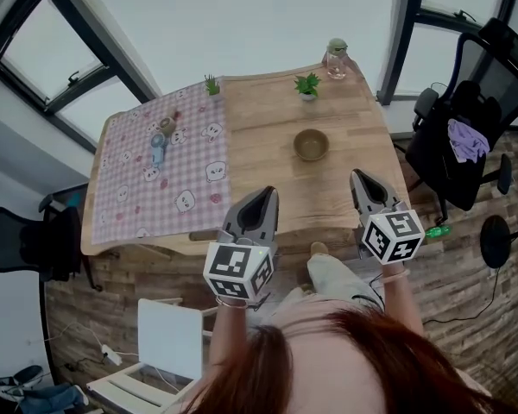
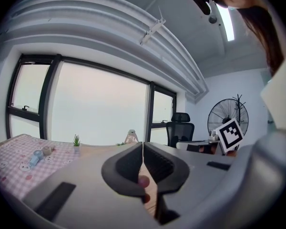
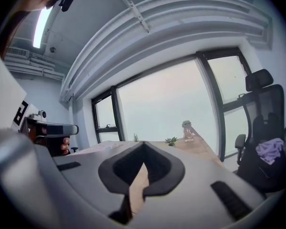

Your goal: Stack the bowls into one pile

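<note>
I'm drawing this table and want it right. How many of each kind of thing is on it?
Little green plants: 2
Brown bowl: 1
Glass jar: 1
Checked cloth: 1
Small blue thing: 1
Small tan thing: 1
Total: 7

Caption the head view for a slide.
Left gripper and right gripper, both shut, hover before a wooden table bearing a brown bowl.

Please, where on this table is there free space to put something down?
Bare wood lies between the bowl and the near edge of the table, and between the bowl and the checked cloth. The cloth's near half is free too. The far edge is crowded: two small plants and a glass bottle.
</note>
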### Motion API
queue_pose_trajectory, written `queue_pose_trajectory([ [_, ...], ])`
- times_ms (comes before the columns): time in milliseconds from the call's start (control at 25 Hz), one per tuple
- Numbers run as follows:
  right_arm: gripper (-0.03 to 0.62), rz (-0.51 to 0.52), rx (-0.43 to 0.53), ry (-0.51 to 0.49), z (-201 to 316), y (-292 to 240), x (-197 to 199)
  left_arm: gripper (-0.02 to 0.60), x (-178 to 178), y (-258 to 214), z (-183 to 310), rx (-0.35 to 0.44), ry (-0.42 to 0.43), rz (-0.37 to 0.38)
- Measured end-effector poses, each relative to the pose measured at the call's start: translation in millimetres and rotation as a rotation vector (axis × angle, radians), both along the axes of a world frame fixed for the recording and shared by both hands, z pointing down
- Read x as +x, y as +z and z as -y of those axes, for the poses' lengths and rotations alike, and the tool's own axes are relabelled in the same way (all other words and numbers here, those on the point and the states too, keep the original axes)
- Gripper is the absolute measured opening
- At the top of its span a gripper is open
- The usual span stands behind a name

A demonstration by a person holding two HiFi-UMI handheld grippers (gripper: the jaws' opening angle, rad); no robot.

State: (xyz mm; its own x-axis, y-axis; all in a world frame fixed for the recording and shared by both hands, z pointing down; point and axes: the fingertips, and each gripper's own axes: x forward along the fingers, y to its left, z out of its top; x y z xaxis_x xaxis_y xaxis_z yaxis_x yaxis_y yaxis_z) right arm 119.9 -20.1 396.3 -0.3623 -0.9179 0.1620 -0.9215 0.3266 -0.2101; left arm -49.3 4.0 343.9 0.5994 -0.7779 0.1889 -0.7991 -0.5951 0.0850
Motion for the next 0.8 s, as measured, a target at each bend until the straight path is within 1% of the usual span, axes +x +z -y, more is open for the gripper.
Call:
queue_pose_trajectory([
  [360,0.0,-0.036,0.064,0.005,-32.5,-20.4,-5.7,0.011,-8.9,-8.2,-27.1,0.028,-0.037,-0.01],
  [800,0.0,-0.058,0.111,0.022,-61.0,-39.2,-6.0,0.011,-9.8,-14.1,-53.7,0.037,-0.042,-0.038],
])
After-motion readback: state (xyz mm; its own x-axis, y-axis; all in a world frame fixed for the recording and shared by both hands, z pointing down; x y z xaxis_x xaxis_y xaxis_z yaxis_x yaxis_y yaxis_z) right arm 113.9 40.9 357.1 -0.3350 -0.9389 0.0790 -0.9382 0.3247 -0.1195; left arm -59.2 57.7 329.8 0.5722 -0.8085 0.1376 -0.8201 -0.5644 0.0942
